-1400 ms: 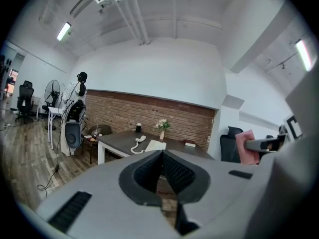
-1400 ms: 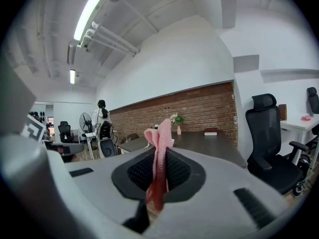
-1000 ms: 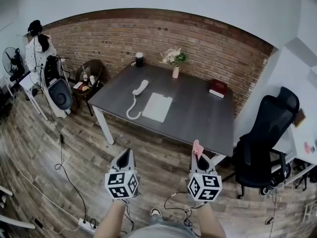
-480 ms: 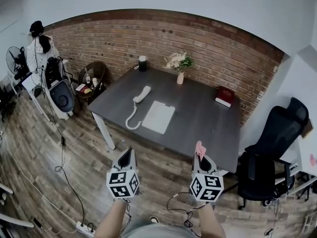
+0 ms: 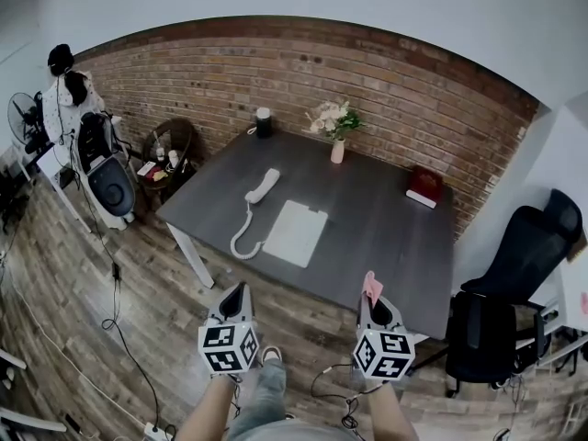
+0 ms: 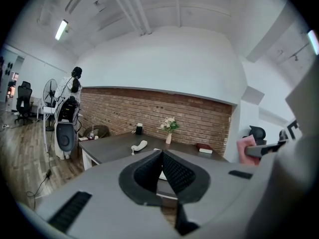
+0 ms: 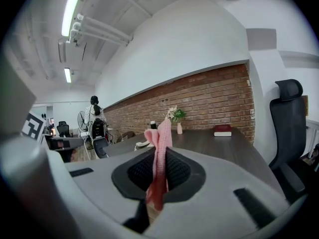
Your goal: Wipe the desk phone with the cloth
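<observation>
A white desk phone handset point(image 5: 262, 185) lies on the dark grey table point(image 5: 367, 246), its coiled cord point(image 5: 239, 237) trailing toward the near edge; it also shows small in the left gripper view as the handset point(image 6: 139, 145). My right gripper point(image 5: 372, 294) is shut on a pink cloth point(image 5: 371, 287), which stands up between the jaws in the right gripper view as the cloth point(image 7: 158, 156). My left gripper point(image 5: 235, 294) is shut with nothing in it. Both grippers hang over the wooden floor, short of the table's near edge.
A white pad point(image 5: 295, 231) lies beside the handset. A vase of flowers point(image 5: 336, 127), a black cup point(image 5: 264, 121) and a red book point(image 5: 425, 186) stand along the table's far side. A black office chair point(image 5: 514, 292) is at right; a small round side table point(image 5: 165, 150) and cables point(image 5: 110, 310) at left.
The view has shifted closer to the table, and the table sits lower and more central. Both grippers hold the same pose, the cloth still clamped in the right one.
</observation>
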Tool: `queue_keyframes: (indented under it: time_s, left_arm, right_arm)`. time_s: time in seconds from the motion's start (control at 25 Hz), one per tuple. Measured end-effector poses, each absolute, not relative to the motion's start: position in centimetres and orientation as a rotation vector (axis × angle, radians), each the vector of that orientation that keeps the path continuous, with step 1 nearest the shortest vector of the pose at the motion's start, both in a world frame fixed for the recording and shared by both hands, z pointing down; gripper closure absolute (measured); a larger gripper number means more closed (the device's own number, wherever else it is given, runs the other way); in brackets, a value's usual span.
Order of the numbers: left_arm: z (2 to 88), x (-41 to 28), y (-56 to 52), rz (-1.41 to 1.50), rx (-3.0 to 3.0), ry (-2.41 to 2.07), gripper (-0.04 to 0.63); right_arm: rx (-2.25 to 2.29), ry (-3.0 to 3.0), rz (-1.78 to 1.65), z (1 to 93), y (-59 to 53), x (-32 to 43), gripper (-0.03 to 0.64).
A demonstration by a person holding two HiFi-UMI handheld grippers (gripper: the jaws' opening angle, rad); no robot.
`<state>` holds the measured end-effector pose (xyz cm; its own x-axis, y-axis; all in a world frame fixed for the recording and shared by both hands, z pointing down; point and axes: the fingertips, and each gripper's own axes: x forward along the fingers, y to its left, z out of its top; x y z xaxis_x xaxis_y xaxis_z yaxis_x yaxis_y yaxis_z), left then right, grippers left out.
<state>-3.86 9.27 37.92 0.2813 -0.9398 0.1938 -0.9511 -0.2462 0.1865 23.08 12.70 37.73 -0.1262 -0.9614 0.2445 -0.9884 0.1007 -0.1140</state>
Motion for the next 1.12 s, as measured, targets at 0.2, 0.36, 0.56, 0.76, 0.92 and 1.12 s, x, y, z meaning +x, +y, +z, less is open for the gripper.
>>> queue_keyframes:
  time_s: [0.2, 0.36, 0.56, 0.76, 0.92, 1.12]
  left_arm:
    - [37.6, -4.1, 3.6, 0.033, 2.315, -1.719, 0.592]
    - [37.0, -4.5, -1.6, 0.014, 2.325, -1.701, 0.592]
    - [35.8, -4.6, -9.0, 0.005, 2.346, -1.668, 0.592]
    - [35.3, -4.8, -15.9, 0.015, 2.375, -1.644, 0.592]
    - [35.5, -4.5, -20.8, 0.033, 2.393, -1.622, 0.592]
    - [36.2, -4.0, -25.1, 0.062, 2.407, -1.589, 0.592]
  right_arm:
    - [2.006, -2.241, 0.354, 37.7, 7.8, 22.3, 0.597]
    - [2.016, -2.231, 0.330, 36.8, 3.1, 21.8, 0.597]
    - [2.061, -2.199, 0.308, 35.1, -3.6, 22.0, 0.597]
    - [2.103, -2.191, 0.306, 34.5, -10.1, 21.7, 0.597]
    - [2.121, -2.179, 0.324, 34.9, -14.6, 21.7, 0.597]
    - [2.146, -2.154, 0.354, 35.6, -18.5, 22.1, 0.597]
